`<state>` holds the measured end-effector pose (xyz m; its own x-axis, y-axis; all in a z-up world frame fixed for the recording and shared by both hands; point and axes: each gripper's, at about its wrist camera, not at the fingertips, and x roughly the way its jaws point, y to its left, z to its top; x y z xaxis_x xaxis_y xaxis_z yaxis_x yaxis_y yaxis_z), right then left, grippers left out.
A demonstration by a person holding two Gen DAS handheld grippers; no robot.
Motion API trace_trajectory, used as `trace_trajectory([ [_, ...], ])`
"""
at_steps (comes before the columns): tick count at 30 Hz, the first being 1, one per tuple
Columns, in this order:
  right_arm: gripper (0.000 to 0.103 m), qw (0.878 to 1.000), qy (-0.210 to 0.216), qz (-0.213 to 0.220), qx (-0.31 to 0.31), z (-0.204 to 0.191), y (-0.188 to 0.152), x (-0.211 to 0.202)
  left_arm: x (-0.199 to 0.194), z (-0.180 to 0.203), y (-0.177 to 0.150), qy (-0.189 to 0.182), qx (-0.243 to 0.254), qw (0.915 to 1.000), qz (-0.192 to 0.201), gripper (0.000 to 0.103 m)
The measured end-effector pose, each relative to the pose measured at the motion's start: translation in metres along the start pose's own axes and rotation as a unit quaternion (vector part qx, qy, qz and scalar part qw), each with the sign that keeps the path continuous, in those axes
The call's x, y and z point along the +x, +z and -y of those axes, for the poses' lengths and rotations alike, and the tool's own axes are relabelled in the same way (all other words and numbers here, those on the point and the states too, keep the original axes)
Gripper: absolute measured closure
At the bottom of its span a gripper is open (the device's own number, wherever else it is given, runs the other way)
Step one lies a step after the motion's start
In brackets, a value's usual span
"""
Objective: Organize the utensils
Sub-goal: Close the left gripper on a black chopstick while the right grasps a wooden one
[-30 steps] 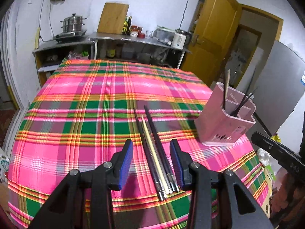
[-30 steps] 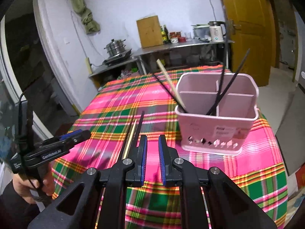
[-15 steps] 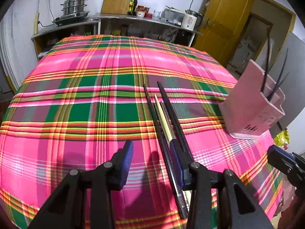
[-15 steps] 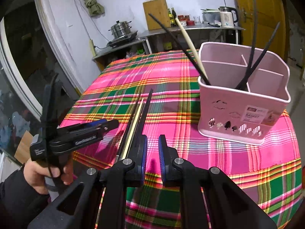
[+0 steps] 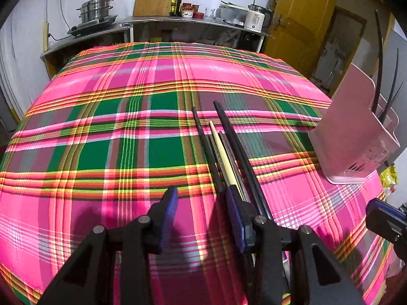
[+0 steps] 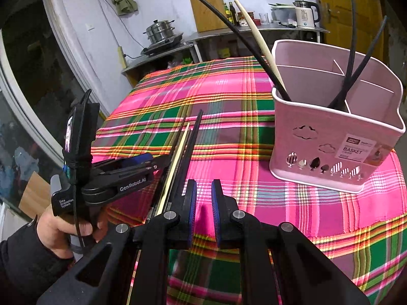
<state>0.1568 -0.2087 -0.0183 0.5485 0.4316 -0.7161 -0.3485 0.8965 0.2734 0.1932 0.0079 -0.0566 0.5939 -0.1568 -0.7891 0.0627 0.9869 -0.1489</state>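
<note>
Left wrist view: A pink utensil basket (image 5: 353,137) is seen standing on the plaid-covered counter (image 5: 101,132), to the far right. Dark chopsticks are seen rising from it; its compartments cannot be told apart here. A bundle of loose chopsticks (image 5: 226,152), several dark and one pale, is laid flat on the cloth just left of the basket. The left gripper (image 5: 201,213) is held low over the cloth with its jaws apart; the near ends of the bundle are overlapped by its right finger, and contact cannot be confirmed. A shelf with a steel pot (image 5: 95,9), a cutting board and a kettle is noted behind the counter.

Right wrist view: The basket (image 6: 338,137) is shown divided into compartments. One dark and one pale chopstick are leaned in the left compartment; two dark ones are crossed at the middle divider. The right gripper (image 6: 203,208) is held left of the basket, its jaws nearly together with nothing between them. The loose bundle (image 6: 183,152) is seen further left.
</note>
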Motion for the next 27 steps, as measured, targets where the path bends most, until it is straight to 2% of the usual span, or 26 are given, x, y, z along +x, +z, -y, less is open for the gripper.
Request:
trace_trajectory([
  [4,0.091,1.0,0.001,-0.002,-0.001,-0.001,0.0,0.002,0.001,0.001,0.001,0.01,0.0,0.9999,0.006,0.061],
  [7,0.091,1.0,0.0,-0.003,-0.003,-0.003,0.0,0.004,0.0,0.0,0.0,0.015,0.002,0.9999,0.006,0.068],
  [9,0.091,1.0,0.0,-0.004,-0.004,-0.005,0.001,0.006,-0.001,-0.003,-0.002,0.034,0.004,0.9994,0.007,0.089],
  [12,0.091,1.0,0.001,-0.006,-0.008,-0.009,0.002,0.013,-0.005,-0.017,-0.005,0.025,-0.018,0.9995,0.006,0.094],
  [21,0.091,0.999,0.003,-0.031,-0.02,-0.022,0.015,0.061,-0.017,-0.046,-0.016,0.047,-0.06,0.9971,0.007,0.094],
  [27,0.091,0.999,0.003,-0.045,-0.018,-0.025,0.027,0.09,-0.019,-0.057,-0.019,0.034,-0.078,0.9964,0.005,0.094],
])
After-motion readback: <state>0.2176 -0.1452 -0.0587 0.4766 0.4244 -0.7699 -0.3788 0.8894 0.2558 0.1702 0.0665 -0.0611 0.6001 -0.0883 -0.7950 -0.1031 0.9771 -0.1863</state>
